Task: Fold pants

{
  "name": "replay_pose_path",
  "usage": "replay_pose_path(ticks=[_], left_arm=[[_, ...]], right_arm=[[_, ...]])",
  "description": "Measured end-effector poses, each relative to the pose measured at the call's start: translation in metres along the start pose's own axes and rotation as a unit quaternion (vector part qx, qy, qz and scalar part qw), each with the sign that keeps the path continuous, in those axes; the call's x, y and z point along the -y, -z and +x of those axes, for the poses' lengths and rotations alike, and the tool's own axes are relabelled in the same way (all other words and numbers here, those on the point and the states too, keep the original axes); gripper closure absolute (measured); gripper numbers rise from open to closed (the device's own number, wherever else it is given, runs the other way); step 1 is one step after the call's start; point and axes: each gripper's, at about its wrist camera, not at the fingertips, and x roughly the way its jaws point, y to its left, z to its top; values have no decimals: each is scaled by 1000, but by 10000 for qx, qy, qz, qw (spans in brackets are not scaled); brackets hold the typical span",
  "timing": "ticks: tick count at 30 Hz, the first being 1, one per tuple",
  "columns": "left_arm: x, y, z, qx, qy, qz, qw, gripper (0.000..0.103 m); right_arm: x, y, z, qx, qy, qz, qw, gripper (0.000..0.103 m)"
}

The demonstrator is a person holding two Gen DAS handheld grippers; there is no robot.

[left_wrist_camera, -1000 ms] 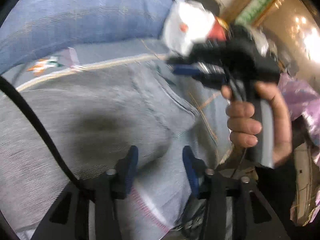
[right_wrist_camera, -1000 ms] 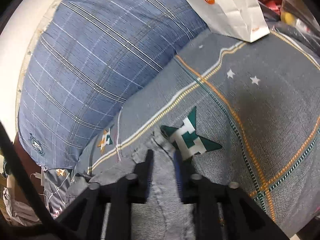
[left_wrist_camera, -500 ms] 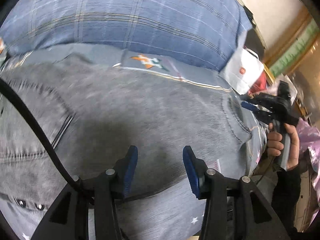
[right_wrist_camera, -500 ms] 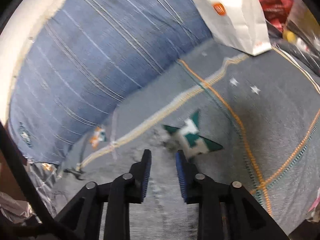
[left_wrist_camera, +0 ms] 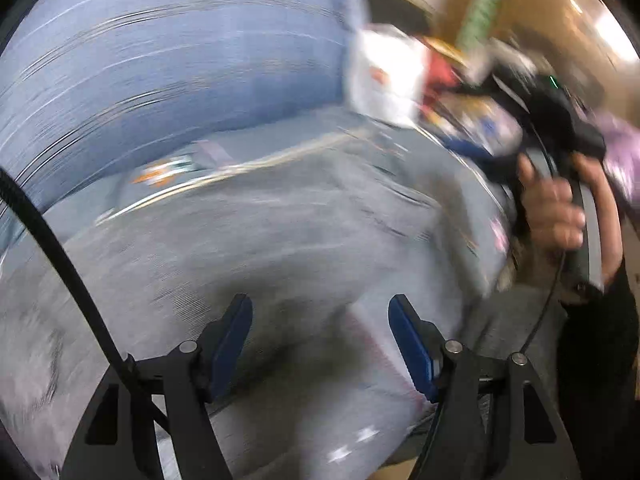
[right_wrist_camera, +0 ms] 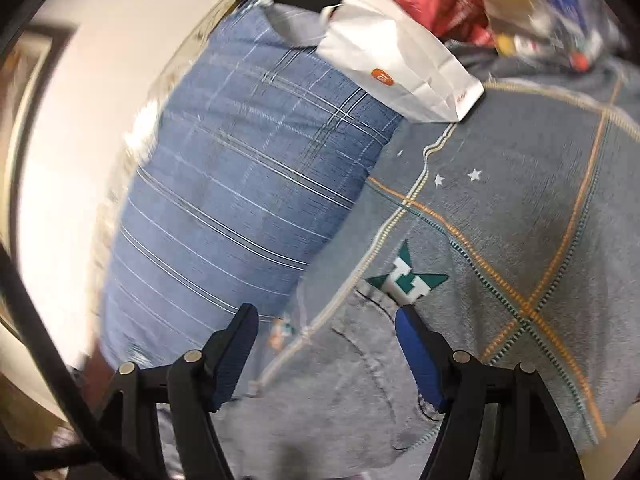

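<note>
The pants point(left_wrist_camera: 280, 240), grey denim, are spread flat on a grey bedspread point(right_wrist_camera: 540, 208) with orange stitched lines, in front of a blue plaid pillow point(right_wrist_camera: 240, 200). The left gripper point(left_wrist_camera: 320, 340) is held above the cloth, its jaws opening with nothing pinched between them. The right gripper point(right_wrist_camera: 326, 352) is likewise opening over the pants' edge, free of the fabric. A white paper bag point(right_wrist_camera: 400, 76) is seen leaning on the pillow.
</note>
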Motion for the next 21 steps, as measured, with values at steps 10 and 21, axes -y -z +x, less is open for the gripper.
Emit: replay_pose_path(ticks=[10,21], left_arm=[[78,-51,104,-847,-63,1150,9897,50],[106,-50,139,-1029,-910,1525,9787,64]], right_arm=[[54,-16,0,-340,257,940,9947,29],[71,-11,25,-952,-361,1353,9855,29]])
